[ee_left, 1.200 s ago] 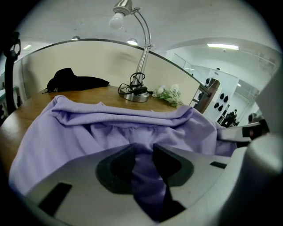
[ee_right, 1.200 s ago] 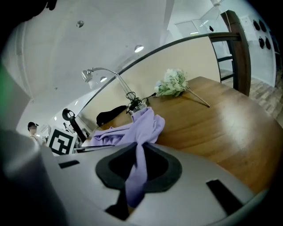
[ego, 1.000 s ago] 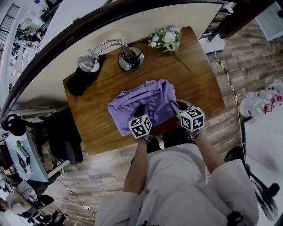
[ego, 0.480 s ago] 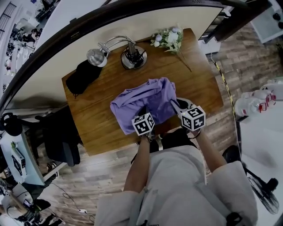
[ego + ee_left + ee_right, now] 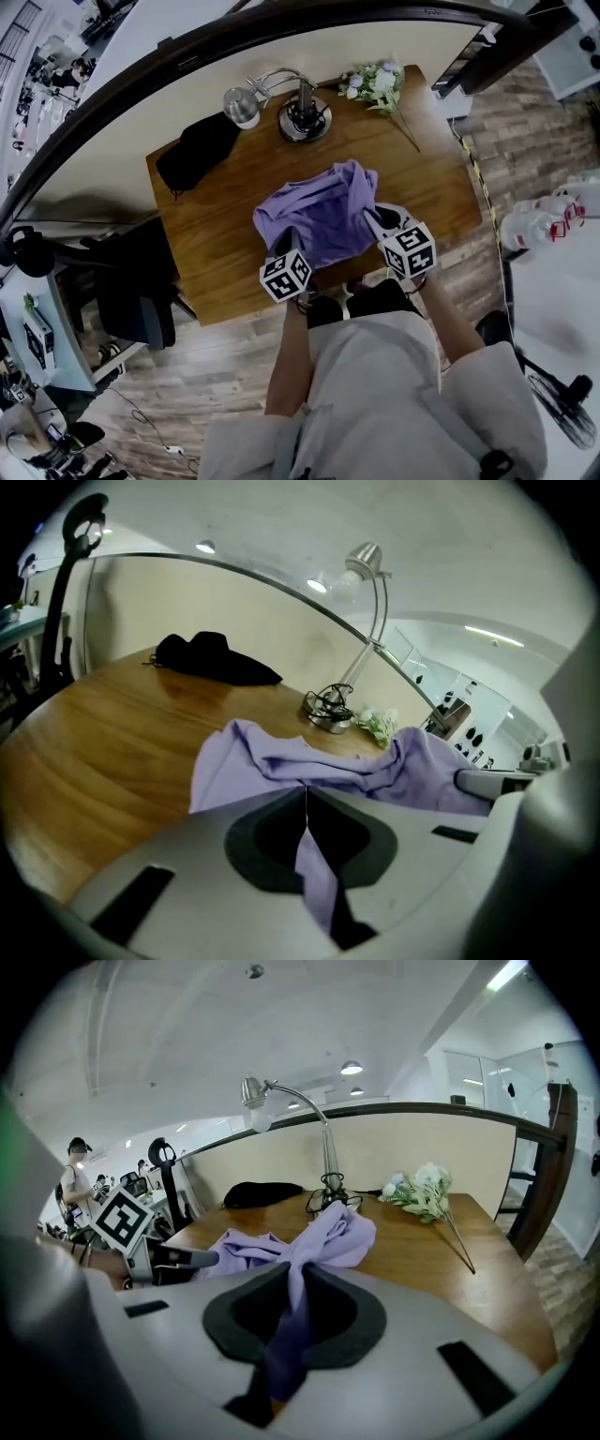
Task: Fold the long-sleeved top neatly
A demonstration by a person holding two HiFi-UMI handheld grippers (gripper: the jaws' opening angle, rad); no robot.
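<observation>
Both grips are on! The left hand-held gripper (image 5: 305, 789) is pressed together on a thin fold of the lilac long-sleeved top (image 5: 323, 217), with fabric running straight down between its jaws. Over on the right, the right hand-held gripper (image 5: 295, 1274) pinches a thicker twist of the same cloth, bunched like a rope between the jaws. The top sits crumpled in the middle of the wooden bench (image 5: 216, 253), toward the near edge. Its near side is lifted off the wood by the two grippers, and the far part is heaped on the surface.

This looks like the opening-out step, well before any real fold. To do it well, I'd say the two grips want to draw apart, left and right, until the edge between them goes taut. They should rise evenly so the heap hangs and sheds its creases. The right pinch holds a wad, not a clean edge, so that side may come up twisted, and a regrip nearer a corner or seam could be needed. Then lay it flat on the bare near wood, well short of the desk lamp (image 5: 302, 117), the flowers (image 5: 375, 82) and the black cloth (image 5: 197, 150) along the far side.
</observation>
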